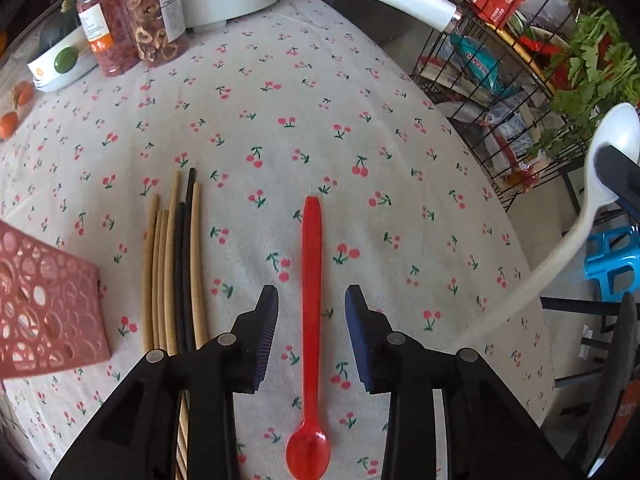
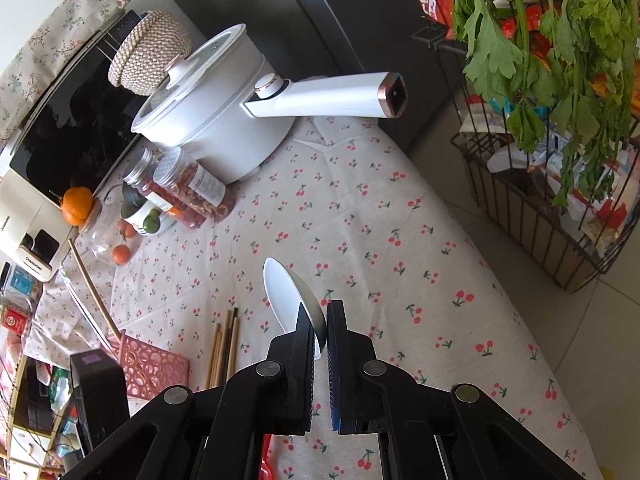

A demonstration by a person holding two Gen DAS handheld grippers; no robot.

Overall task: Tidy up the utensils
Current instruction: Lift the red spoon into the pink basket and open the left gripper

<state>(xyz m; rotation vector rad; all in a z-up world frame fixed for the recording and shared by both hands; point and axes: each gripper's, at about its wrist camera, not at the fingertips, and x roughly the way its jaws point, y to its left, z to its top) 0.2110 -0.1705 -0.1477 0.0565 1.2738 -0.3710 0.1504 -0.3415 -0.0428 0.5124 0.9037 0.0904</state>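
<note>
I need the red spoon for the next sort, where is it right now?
In the left wrist view the red spoon lies flat on the cherry tablecloth, between the open left gripper fingers, right of the chopsticks.

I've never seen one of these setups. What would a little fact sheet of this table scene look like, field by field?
Surface: table with a cherry-print cloth
Left claw: open, one finger on either side of the red spoon, which lies flat on the cloth
Right claw: shut on the white spoon, held above the table
Chopsticks: tan and black, in a row left of the red spoon
Pink basket: left of the chopsticks
At the back: white pot, jars
</note>
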